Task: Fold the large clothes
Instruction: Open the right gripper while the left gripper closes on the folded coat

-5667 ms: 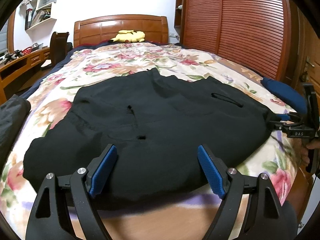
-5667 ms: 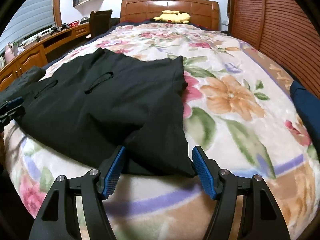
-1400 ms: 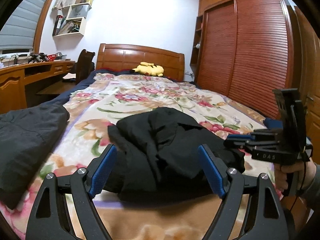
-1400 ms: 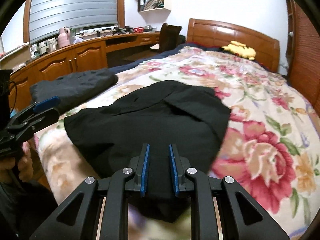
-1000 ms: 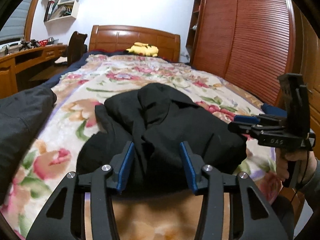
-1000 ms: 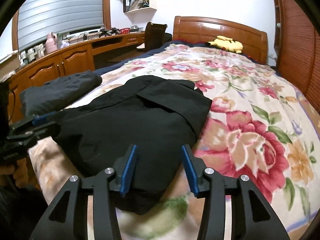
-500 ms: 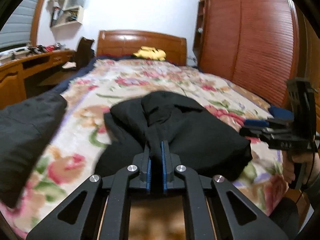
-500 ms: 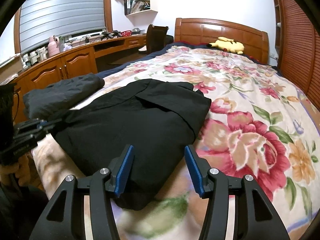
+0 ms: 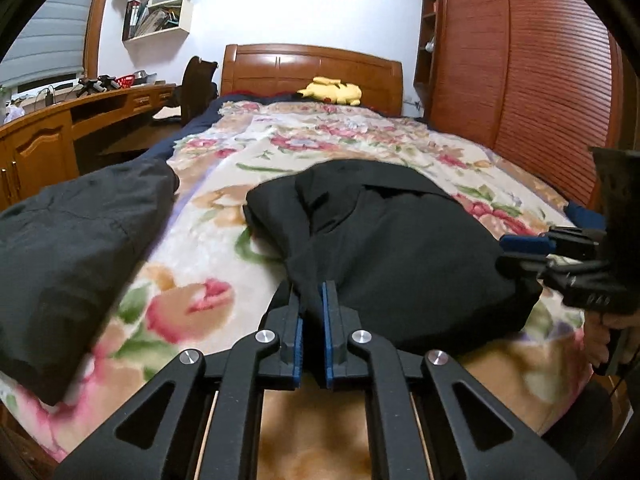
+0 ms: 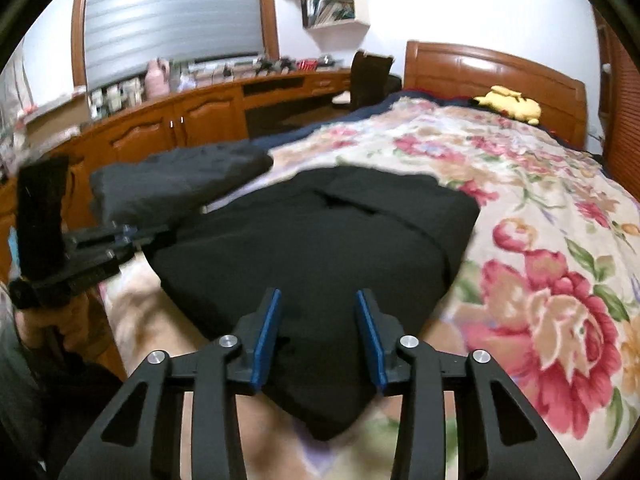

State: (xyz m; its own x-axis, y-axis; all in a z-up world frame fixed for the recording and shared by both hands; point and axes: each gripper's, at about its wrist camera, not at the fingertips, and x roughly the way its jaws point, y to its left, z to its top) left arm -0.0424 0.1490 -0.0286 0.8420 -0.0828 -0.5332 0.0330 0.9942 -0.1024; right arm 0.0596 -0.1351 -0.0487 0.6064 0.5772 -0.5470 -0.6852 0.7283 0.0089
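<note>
Garment (image 9: 400, 248): black, part-folded, on bed (image 9: 208, 240) near foot edge.
Left claw (image 9: 311, 300): clamped on its near hem, ready to lift.
Right claw (image 10: 318, 332): jaws just narrowing, straddling near corner, unpinched, likely for a paired fold.

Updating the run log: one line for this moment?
left gripper: shut on black garment | right gripper: open, closing around garment corner

Wall: white, hung with shelves (image 9: 158, 8)
Window: covered by a blind (image 10: 172, 12)
Furniture: wooden headboard (image 9: 312, 68), desk (image 10: 224, 108), slatted wardrobe (image 9: 552, 64)
</note>
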